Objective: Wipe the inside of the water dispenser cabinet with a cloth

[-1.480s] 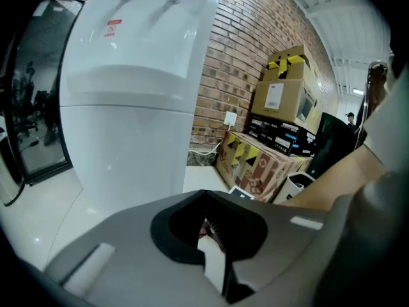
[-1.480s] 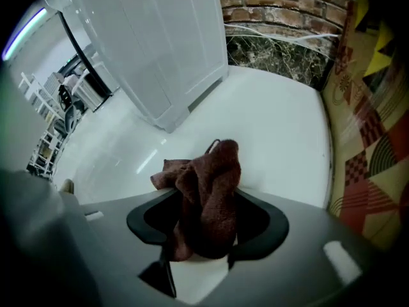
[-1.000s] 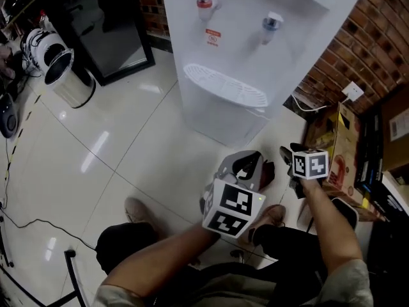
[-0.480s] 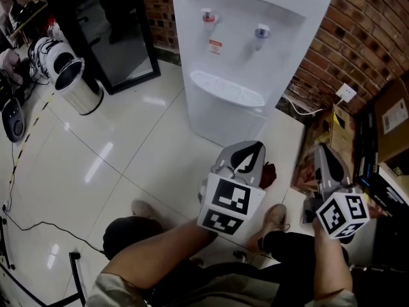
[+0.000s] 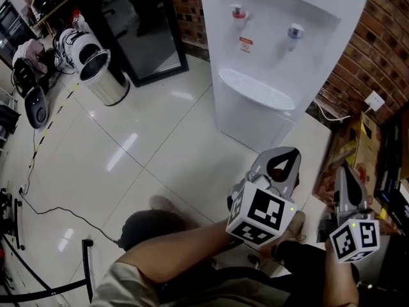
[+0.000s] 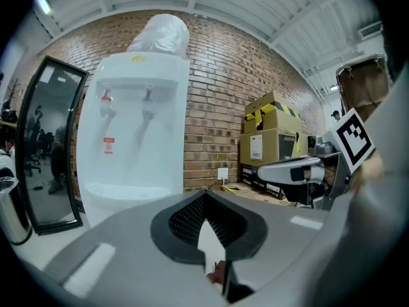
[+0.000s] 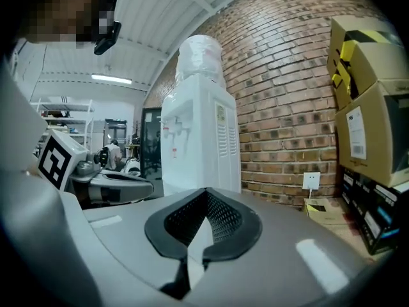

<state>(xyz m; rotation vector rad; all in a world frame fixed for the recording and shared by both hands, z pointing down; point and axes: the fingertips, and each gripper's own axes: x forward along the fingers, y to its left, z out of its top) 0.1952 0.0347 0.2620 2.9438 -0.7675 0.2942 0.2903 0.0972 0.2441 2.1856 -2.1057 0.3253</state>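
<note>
The water dispenser (image 5: 275, 62) stands upright on the tiled floor (image 5: 128, 139) against the brick wall (image 5: 383, 37). Its long axis is vertical, the bottle (image 6: 163, 34) sits on top, and the red tap (image 5: 238, 11) and blue tap (image 5: 294, 31) face the person. Both grippers are held near level in front of it, apart from it. The left gripper (image 5: 284, 162) has its jaws closed, with a scrap of dark red cloth (image 6: 219, 272) pinched low in the slit. The right gripper (image 5: 345, 178) has its jaws closed on nothing.
</note>
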